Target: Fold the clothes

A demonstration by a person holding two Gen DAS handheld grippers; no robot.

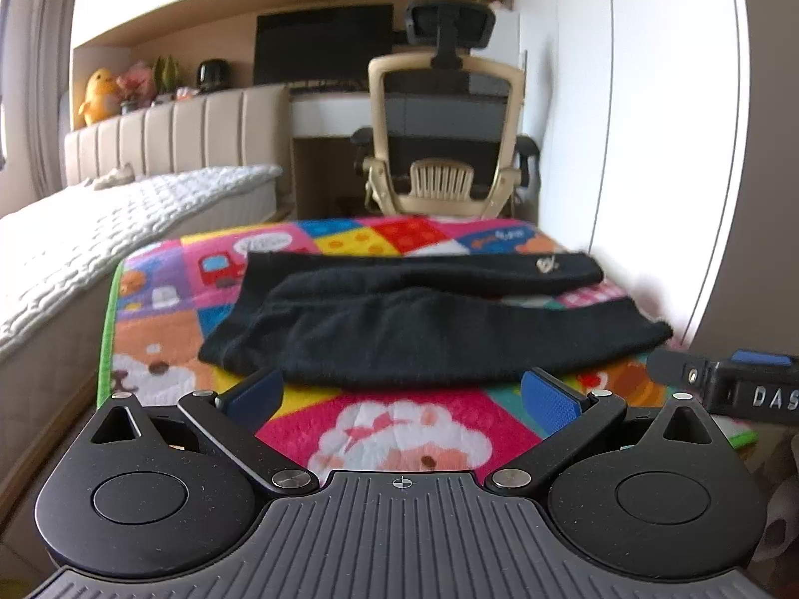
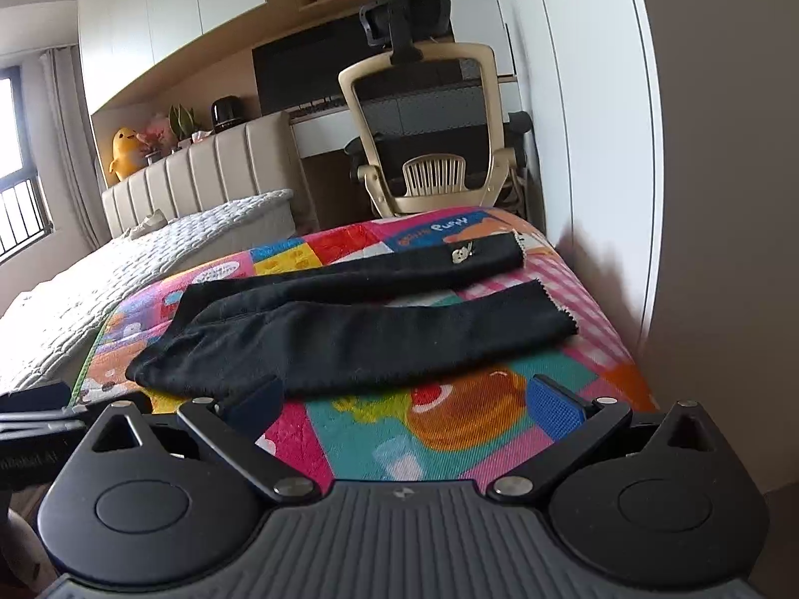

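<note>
nearest, left gripper (image 1: 402,394) spread wide and holding nothing, right gripper (image 2: 404,397) likewise released, both low over the near end of the colourful mat (image 1: 399,429). just ahead, black trousers (image 1: 429,329) flat on the mat, legs running left to right across both views, waist end toward the left, cuffs toward the wall. near edge almost at the left gripper's pads; probably the closer one. beyond, office chair (image 1: 444,135) and bed (image 1: 100,229)

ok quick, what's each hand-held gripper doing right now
Left hand-held gripper: open, holding nothing, just short of the black pants.
Right hand-held gripper: open, holding nothing.
</note>
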